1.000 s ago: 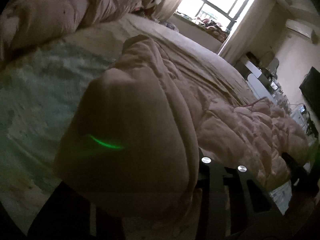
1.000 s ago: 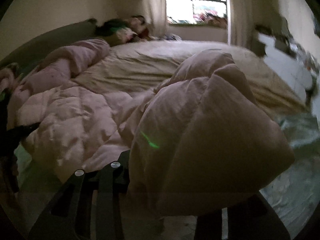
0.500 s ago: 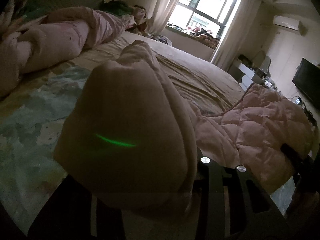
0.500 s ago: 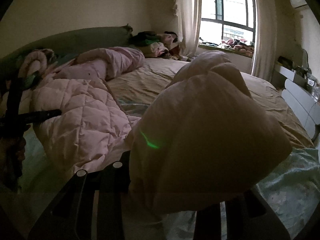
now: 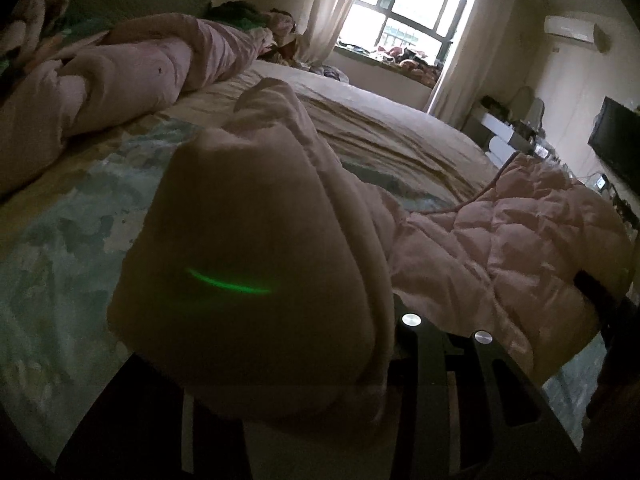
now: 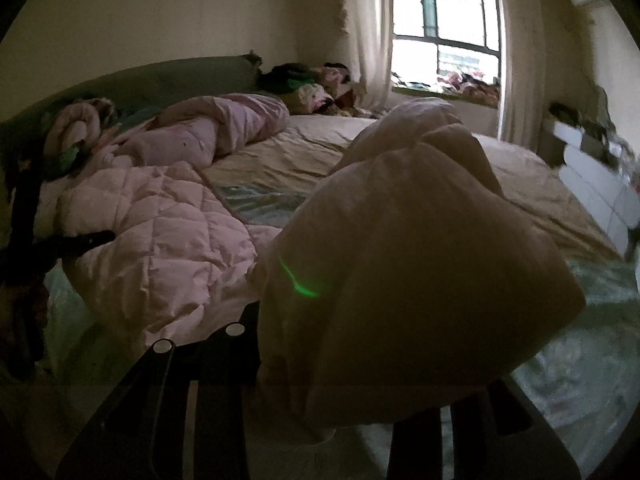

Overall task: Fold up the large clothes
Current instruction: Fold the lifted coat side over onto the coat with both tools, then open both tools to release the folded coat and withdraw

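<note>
Across the lower middle of both wrist views bulges a pale pink quilted coat (image 5: 256, 264), a big padded garment. Each tool has a thick bunch of it clamped between its jaws: the left tool (image 5: 320, 392) holds one bunch low in its frame, and the right tool (image 6: 344, 400) holds another. The stretch of coat between them sags in a quilted span, seen at the right of the left view and at the left of the right view (image 6: 160, 248), where the other tool's dark fingers show at the frame edge.

By my reading, the step in hand is carrying a held edge over the rest of the garment to make a fold. The next move calls for both tools to travel together, level with each other, so the edge lands straight, and to let go only once the padding has settled flat. Thick filling like this is likely to spring back.

Under the coat lies the bed (image 5: 56, 248), with a pale green patterned sheet in the lower part of each frame and a beige cover (image 6: 280, 156) beyond. A rolled pink duvet (image 5: 132, 76) sits at upper left near a green headboard (image 6: 192, 76). Farther off are a bright curtained window (image 6: 444, 28), a cluttered sill, an air conditioner (image 5: 572, 28) at upper right, and a dark screen (image 5: 620, 136) at the right edge.
</note>
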